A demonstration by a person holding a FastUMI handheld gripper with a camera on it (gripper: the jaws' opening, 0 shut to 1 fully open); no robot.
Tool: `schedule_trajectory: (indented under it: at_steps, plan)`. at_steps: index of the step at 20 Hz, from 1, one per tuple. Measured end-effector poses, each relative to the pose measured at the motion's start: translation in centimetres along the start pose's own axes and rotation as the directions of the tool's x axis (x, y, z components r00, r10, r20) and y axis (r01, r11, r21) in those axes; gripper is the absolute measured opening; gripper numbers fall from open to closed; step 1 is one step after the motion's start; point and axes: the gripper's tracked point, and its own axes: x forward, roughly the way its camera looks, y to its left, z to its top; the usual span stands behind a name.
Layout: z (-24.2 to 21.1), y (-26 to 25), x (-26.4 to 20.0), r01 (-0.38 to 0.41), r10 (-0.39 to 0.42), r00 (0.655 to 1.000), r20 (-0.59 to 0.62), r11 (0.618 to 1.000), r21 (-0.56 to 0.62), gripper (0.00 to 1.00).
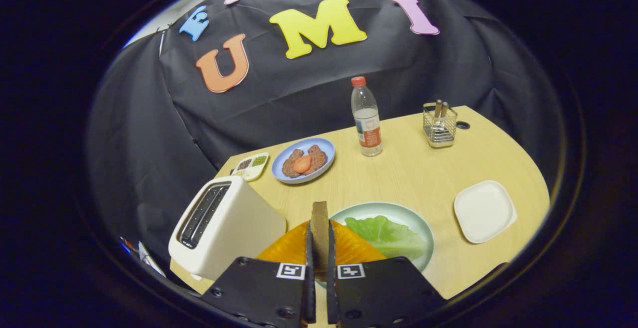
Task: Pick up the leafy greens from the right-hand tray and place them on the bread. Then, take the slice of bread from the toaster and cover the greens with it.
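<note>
Gripper (319, 248) with two black fingers, each carrying a square black-and-white marker. Jaws clamped edge-on against a brown slice of bread (319, 228), which stands upright between the fingers and rises above their tips.

Directly beneath and ahead of the fingers: a pale green round plate (416, 218) on the light wooden table (423, 168). On the plate lies an orange, ridged triangular piece (289, 246), partly covered by the fingers; whether bread lies under it cannot be told. Just beside it on the same plate, a light green lettuce leaf (389, 236), touching or overlapping the orange piece's edge.

Left of the fingers, close by: a cream-white two-slot toaster (224, 228), slots dark.

Beyond the plate: a blue round plate (326, 146) bearing two brown patties (306, 159) and a red tomato slice (302, 164) resting over them. Just left of it, a small cream divided tray (251, 166) with dark and green fillings. Right of the blue plate, a clear plastic bottle with a red cap (366, 118), upright. Farther right, a wire mesh holder (439, 126) with utensil handles. Nearer, well apart from the green plate, a white square plate (484, 211).
</note>
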Motion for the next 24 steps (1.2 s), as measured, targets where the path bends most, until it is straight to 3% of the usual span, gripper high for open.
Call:
schedule_trajectory:
  at_steps: [2,6,8,12,14,18,24]
  plan:
    - [-0.2,-1.8,0.3,0.025,-0.025,1.0,0.001,1.0,-0.015,0.09]
    - [-0.4,-5.0,0.5,0.068,-0.068,0.998,-0.009,0.998,-0.013,0.25]
    - [0.1,-6.2,0.0,0.079,-0.079,0.997,0.001,0.997,-0.011,0.51]
    - [3.5,-8.1,-2.0,0.091,-0.091,0.993,0.073,0.996,0.007,0.86]
    - [6.1,-8.8,-4.0,0.09,-0.09,0.989,0.119,0.996,0.005,0.95]
    - [13.0,-9.6,-10.6,0.105,-0.075,0.96,0.271,0.99,-0.095,0.96]
    - [22.0,-9.2,-23.2,0.158,-0.032,0.857,0.515,0.966,-0.204,0.96]
